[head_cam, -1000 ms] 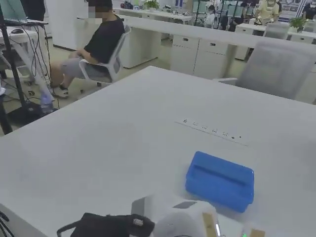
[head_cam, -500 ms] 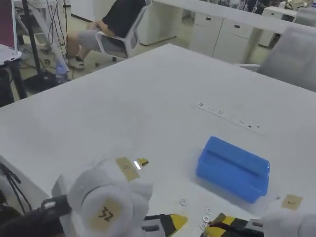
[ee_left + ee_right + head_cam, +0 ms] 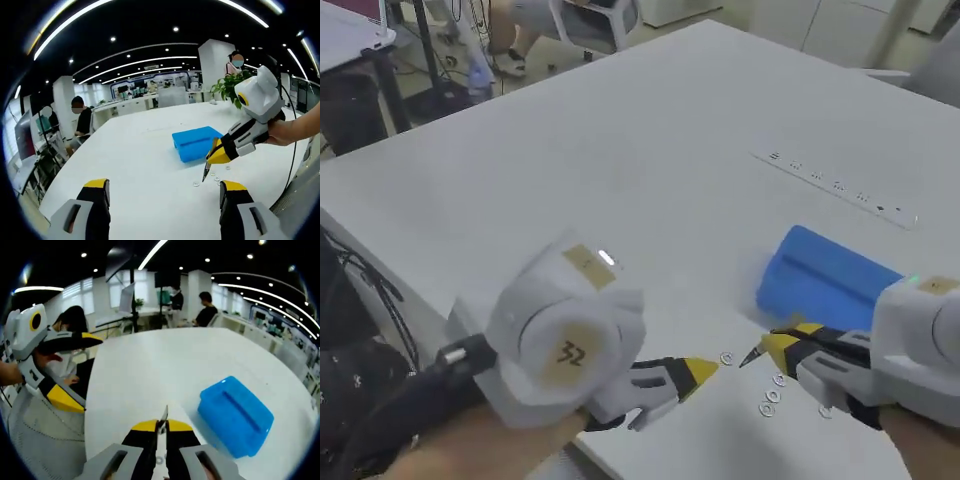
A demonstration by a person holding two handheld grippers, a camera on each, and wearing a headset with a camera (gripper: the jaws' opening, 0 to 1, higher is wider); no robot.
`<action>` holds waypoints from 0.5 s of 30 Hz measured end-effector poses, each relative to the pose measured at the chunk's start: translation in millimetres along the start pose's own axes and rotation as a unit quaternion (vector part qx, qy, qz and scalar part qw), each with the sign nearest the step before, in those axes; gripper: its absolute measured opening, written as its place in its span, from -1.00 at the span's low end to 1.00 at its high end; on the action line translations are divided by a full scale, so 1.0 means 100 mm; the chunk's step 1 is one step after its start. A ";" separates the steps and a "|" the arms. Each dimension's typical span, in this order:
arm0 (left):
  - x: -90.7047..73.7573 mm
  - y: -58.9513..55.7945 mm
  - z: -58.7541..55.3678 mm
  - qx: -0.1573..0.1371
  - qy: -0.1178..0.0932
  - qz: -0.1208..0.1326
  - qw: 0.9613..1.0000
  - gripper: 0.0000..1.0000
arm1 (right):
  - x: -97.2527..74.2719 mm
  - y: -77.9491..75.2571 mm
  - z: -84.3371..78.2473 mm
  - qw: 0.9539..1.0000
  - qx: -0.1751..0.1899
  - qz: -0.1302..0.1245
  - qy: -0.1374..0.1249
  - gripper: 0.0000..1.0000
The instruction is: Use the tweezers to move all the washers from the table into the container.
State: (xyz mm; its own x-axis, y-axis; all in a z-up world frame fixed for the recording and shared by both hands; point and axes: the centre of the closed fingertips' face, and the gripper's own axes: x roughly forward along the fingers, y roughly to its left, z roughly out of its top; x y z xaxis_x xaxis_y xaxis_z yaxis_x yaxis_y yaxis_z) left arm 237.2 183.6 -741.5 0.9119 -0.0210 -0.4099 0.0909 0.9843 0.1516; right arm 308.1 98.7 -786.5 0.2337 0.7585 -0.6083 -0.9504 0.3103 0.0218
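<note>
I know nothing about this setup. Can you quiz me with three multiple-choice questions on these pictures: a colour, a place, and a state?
1. The container is: A red, B blue, C green.
2. The washers lie: A inside the container, B on the table, C on a shelf.
3. The left gripper is: A open, B shut on a washer, C shut on a pen.
Answers: B, its walls are blue; B, they dot the white top near the tip of the tweezers; A, its jaws stand wide apart with nothing between.
</note>
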 end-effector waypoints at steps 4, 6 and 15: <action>0.01 -0.03 -0.01 0.017 0.006 0.001 1.000 0.83 | 0.08 -0.03 0.02 1.000 -0.005 -0.009 -0.006 -0.97; 0.02 -0.02 -0.04 0.024 0.013 0.005 1.000 0.84 | 0.12 -0.02 0.01 1.000 -0.005 -0.005 -0.002 -0.97; 0.02 0.03 -0.03 0.018 0.011 0.016 1.000 0.96 | 0.14 -0.02 0.00 1.000 -0.017 -0.016 -0.001 -0.96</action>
State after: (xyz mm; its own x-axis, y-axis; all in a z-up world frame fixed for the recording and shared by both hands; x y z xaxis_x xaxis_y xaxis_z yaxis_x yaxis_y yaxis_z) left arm 238.0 187.4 -744.8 0.9055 0.0153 -0.4241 0.0762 0.9773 0.1979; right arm 313.3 108.8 -795.6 0.2647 0.7495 -0.6068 -0.9487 0.3152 -0.0246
